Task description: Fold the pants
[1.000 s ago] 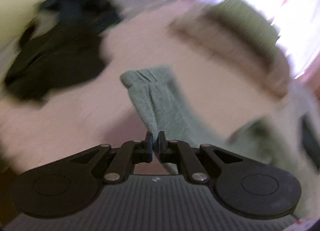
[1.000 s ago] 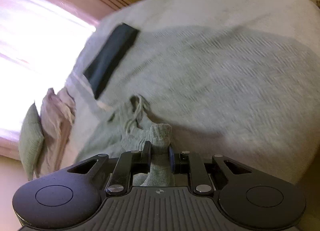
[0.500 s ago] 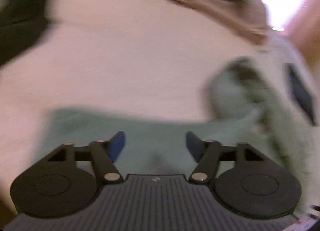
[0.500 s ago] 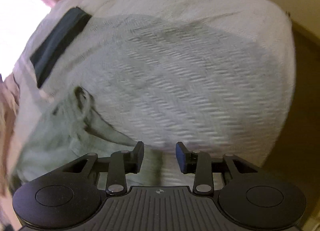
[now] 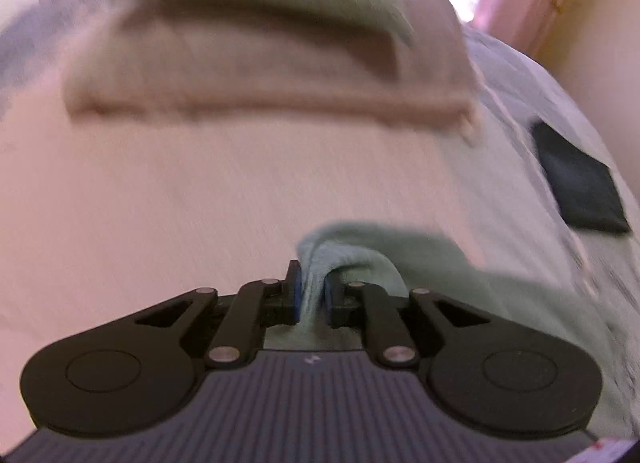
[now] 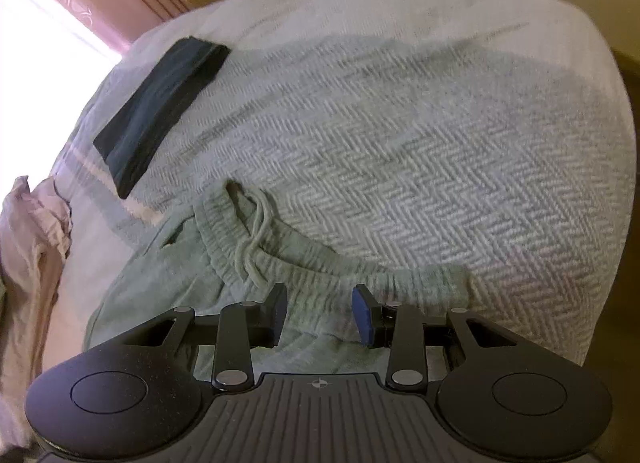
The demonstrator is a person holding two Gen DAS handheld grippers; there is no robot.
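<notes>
Left hand-held gripper (image 5: 311, 295): jaws closing, with a bunched fold of the pants (image 5: 360, 259) between the blue pads, which already press the cloth from both sides. I take this for a grasp being completed. The view is blurred, so which part of the garment is pinched cannot be told.

Right hand-held gripper (image 6: 320, 313): released, its 2 jaws standing apart above the waistband (image 6: 320, 279) and touching nothing; the cloth lies under the gap, not in it.

The pants lie on the bed (image 6: 400, 143), partly on the herringbone blanket, with the elastic waistband running across just beyond the right jaws and the drawstring (image 6: 252, 239) loose on top (its ends untied). Farther off on the blanket sits 1 dark folded item (image 6: 160, 107), well apart from the pants. Crumpled pink bedding (image 6: 32, 231) shows at the left edge. In the left view a tan pillow (image 5: 260, 63) lies beyond, with a green one on top.

Handling, as judged: soft, light knit fabric that will sag and bunch; not fragile, not slippery. The thick gathered waistband offers the firmest hold. The drawstring may snag or trail into the fold.
</notes>
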